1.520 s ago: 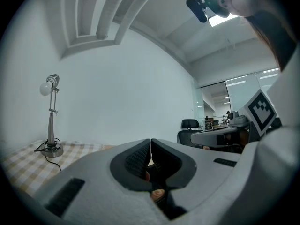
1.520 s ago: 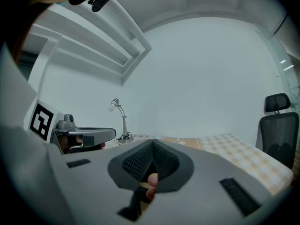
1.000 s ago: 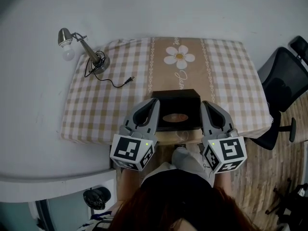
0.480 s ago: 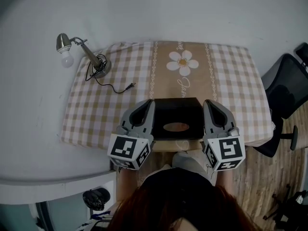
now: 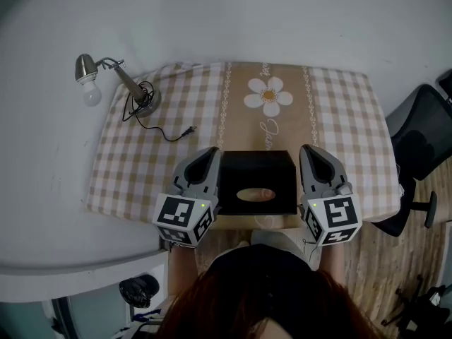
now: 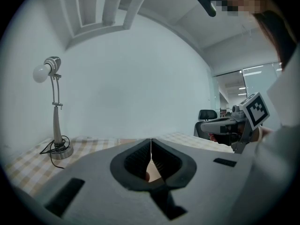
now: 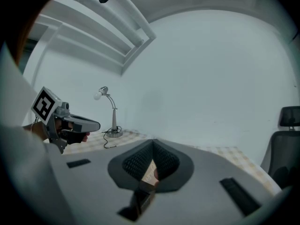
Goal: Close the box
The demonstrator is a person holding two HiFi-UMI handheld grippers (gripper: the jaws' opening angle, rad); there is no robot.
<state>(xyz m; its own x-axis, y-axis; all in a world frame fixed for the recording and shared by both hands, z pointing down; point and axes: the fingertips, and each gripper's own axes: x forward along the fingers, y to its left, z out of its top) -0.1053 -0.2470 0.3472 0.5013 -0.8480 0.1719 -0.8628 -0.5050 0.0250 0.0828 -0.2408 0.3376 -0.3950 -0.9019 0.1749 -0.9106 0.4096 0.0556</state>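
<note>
The box (image 5: 256, 177) sat at the surface's (image 5: 141, 182) near edge, closing seemingly not begun. Left tongs (image 5: 206, 155) and right tongs (image 5: 313, 152) flanked it, pressed together, empty.

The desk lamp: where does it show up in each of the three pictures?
Head view: lamp at the upper left, leaning outward.
Left gripper view: lamp at the far left, upright.
Right gripper view: lamp left of centre, small.
Shared landmark: the checked tablecloth it stands on.
</note>
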